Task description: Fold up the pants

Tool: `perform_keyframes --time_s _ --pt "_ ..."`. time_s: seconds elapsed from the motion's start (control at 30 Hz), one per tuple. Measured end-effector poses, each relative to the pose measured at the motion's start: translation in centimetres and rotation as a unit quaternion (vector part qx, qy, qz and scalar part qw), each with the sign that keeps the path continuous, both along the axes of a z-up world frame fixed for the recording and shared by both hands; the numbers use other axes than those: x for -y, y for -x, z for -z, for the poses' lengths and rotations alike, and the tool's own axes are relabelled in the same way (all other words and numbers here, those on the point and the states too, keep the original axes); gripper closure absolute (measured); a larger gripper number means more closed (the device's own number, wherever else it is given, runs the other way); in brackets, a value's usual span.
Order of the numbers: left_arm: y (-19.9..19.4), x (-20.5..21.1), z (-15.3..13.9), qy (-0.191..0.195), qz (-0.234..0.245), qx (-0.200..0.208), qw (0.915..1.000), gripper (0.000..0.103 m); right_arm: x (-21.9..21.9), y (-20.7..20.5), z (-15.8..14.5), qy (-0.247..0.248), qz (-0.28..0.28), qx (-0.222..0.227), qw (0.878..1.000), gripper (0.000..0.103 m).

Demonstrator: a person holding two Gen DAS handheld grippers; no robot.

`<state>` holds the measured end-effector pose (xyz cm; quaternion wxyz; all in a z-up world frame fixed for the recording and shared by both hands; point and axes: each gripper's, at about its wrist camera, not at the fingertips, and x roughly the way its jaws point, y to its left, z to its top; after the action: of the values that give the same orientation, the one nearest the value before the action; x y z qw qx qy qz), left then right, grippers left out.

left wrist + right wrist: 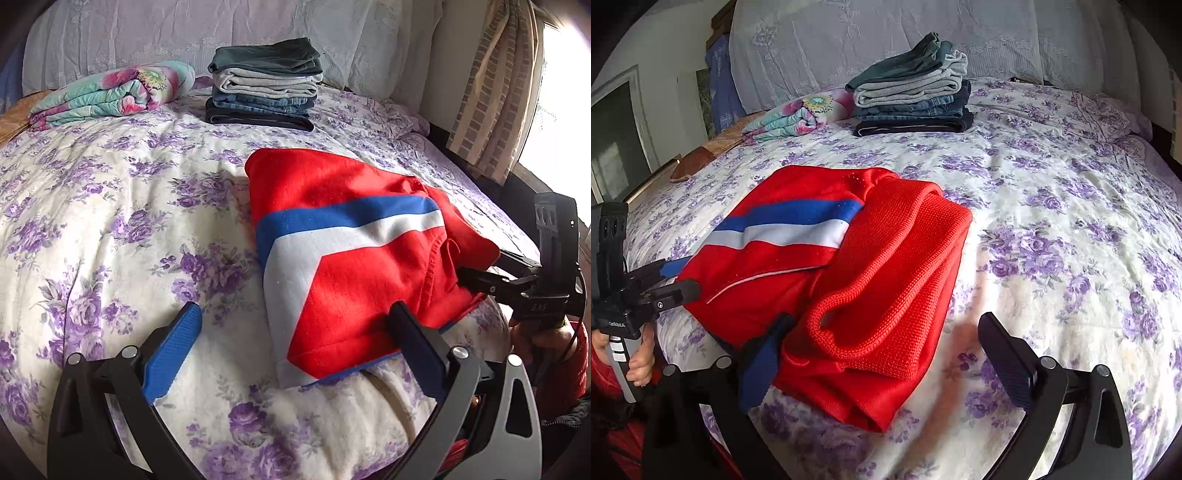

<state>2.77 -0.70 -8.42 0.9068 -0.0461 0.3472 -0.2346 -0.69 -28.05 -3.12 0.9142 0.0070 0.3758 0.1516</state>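
Note:
Red pants (343,280) with a blue and white stripe lie folded on the bed (110,229), also in the right wrist view (857,280). My left gripper (295,332) is open at the pants' near left edge; its right finger rests against the fabric, the left one over bare bedspread. It shows from the side in the right wrist view (679,277). My right gripper (882,339) is open over the pants' near right end, its left finger touching the cloth. It shows in the left wrist view (484,269) at the pants' right edge.
A stack of folded pants (264,85) stands at the back of the bed by the pillows, also in the right wrist view (916,92). A rolled floral blanket (110,92) lies to its left. A curtain and window (517,85) are at the right.

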Motion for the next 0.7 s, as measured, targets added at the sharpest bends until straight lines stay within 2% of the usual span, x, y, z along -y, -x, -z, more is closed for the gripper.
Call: perform_keyframes --time_s 0.07,0.13,0.2,0.27,0.33,0.4,0.47,0.5,0.53,0.6,0.7 --pt "0.2 -0.6 -0.5 0.001 -0.007 0.001 1.0 0.004 0.2 0.5 -1.0 0.007 0.003 0.017 1.0 0.004" --pt "0.4 -1.2 -1.5 0.006 -0.022 0.016 0.9996 0.005 -0.7 0.7 -2.9 0.027 0.004 0.057 0.998 0.004" --pt "0.2 -1.2 -2.6 0.015 -0.022 0.031 0.9992 0.005 -2.5 0.1 -5.0 0.049 -0.007 0.101 0.994 0.004" --pt "-0.3 -0.2 -2.9 0.007 -0.014 0.03 0.9994 0.005 -4.7 -1.6 -6.1 0.07 -0.026 0.121 0.99 0.004" --pt "-0.8 1.3 -2.2 -0.019 -0.013 0.023 0.9995 0.005 -6.9 -4.1 -5.9 0.11 -0.034 0.109 0.987 0.004" --pt "-1.1 2.3 -0.9 -0.043 -0.007 0.012 0.999 0.004 -8.2 -6.8 -4.4 0.182 -0.021 0.083 0.98 0.004" --pt "-1.1 1.7 -0.3 -0.02 -0.004 0.002 0.9998 0.004 -7.1 -8.4 -2.9 0.227 0.008 0.055 0.972 0.004" --pt "-1.2 1.2 -0.1 -0.01 0.001 -0.006 0.9999 0.004 -5.9 -8.4 -2.6 0.225 0.02 0.047 0.973 0.004" --pt "-1.1 0.8 0.0 -0.004 0.005 -0.01 0.9999 0.004 -4.3 -8.2 -2.6 0.201 0.022 0.038 0.979 0.004" --pt "-1.1 0.5 0.1 0.001 0.015 -0.011 0.9998 0.004 -1.3 -7.5 -2.8 0.124 0.026 0.01 0.992 0.004" --pt "-1.0 0.3 -0.3 0.011 0.017 -0.011 0.9997 0.004 0.8 -6.1 -3.2 0.041 0.026 -0.001 0.999 0.004"
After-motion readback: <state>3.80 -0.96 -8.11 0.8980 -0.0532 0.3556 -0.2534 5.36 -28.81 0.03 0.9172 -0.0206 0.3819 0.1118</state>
